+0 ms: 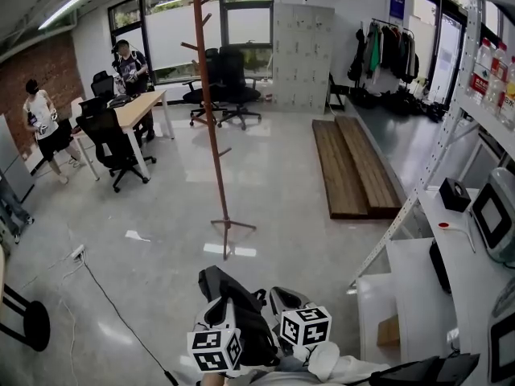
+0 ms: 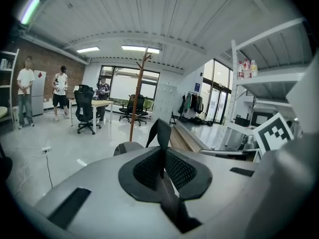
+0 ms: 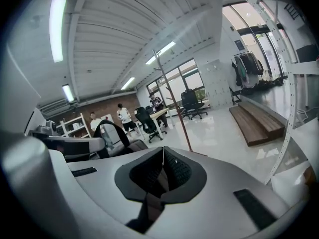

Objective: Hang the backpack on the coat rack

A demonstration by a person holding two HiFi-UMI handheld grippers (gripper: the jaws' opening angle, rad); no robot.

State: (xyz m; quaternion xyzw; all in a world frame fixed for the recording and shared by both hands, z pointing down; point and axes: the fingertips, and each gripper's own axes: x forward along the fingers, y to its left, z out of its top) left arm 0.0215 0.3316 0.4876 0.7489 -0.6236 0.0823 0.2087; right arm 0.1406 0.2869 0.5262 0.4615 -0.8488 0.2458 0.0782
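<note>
The black backpack [image 1: 244,316] hangs low in the head view, between my two grippers. My left gripper [image 1: 217,310] is on its left and my right gripper [image 1: 285,299] on its right. In the left gripper view the jaws [image 2: 163,152] are shut on a black strap [image 2: 160,133] that loops up above them. The right gripper [image 3: 162,154] is shut on another dark strap [image 3: 151,205] that runs down between its jaws. The tall brown wooden coat rack [image 1: 211,111] stands on the floor a few steps ahead, apart from the backpack. It also shows as the coat rack [image 2: 136,101] and the coat rack [image 3: 175,111] in the gripper views.
A desk [image 1: 138,107] with black office chairs [image 1: 113,139] and people stands at the far left. Wooden planks [image 1: 354,167] lie on the floor at the right. White metal shelving [image 1: 475,95] lines the right side. A cable [image 1: 105,296] crosses the floor, with a black stool [image 1: 28,324] at the left.
</note>
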